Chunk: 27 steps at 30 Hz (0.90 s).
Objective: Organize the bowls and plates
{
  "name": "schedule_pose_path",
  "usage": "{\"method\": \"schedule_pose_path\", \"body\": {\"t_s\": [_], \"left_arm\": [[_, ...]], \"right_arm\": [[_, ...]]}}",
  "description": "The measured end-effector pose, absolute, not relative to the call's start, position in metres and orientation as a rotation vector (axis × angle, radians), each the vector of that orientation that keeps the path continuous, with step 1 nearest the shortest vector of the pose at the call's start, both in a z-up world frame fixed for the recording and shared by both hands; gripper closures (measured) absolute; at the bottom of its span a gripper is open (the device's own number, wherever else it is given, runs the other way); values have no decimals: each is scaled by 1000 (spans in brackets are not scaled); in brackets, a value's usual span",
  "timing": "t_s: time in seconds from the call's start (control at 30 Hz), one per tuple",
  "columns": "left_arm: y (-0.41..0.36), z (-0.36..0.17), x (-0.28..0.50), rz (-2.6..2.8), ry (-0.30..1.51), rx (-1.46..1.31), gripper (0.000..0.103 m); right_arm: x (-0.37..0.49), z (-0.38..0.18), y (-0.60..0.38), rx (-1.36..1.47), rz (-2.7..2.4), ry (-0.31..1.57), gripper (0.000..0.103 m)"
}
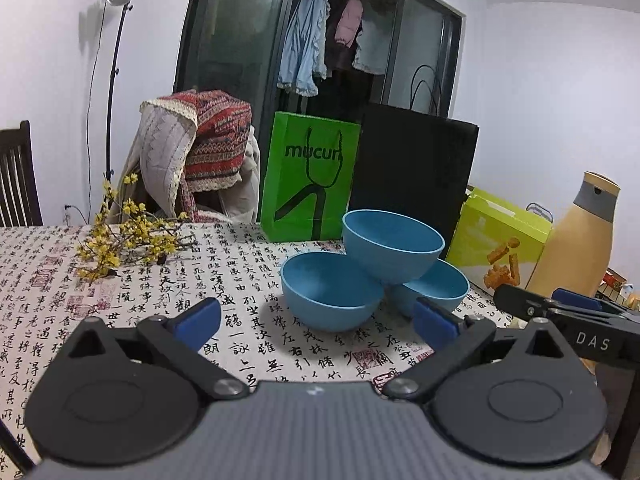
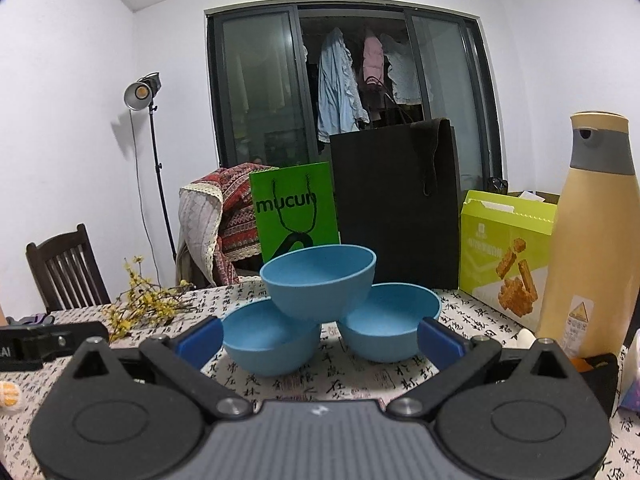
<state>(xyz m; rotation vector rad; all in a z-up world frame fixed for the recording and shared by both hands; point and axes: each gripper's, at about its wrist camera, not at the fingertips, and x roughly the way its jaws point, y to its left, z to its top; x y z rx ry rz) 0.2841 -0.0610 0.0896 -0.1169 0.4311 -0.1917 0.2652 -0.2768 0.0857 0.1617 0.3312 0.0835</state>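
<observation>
Bowls stacked in a pyramid, both grippers released

Bowls: three blue ones on the surface (image 2: 472, 312), which wears a calligraphy-print cloth. Nearest, left gripper (image 1: 318, 320) and right gripper (image 2: 320, 338) both have blue-padded fingers (image 1: 200, 320) spread wide, grasping nothing, short of the bowls. Right gripper's tip also shows at right edge of left view. Next, left bowl (image 2: 272, 338) and right bowl (image 2: 390, 322) sit upright just beside each other. Top bowl (image 2: 320, 284) rests tilted on both their rims, bridging the gap. Yellow flower sprigs (image 1: 128, 236) lie on cloth to the left, apart from the bowls. Right side: tan bottle (image 2: 592, 232) with grey collar, lime snack box (image 2: 504, 252). Behind the bowls stand green "mucun" bag (image 2: 294, 212) and black paper bag (image 2: 396, 204). Farther: draped chair (image 1: 196, 152), lamp stand (image 2: 144, 90), dark window with hanging clothes (image 2: 340, 84).
</observation>
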Motion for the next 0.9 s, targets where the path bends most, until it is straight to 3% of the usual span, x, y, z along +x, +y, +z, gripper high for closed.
{"method": "schedule_pose_path", "body": {"t_s": [0.9], "left_arm": [[-77, 114, 344, -170, 483, -101, 0]], "right_arm": [[328, 105, -286, 212, 27, 411, 0]]}}
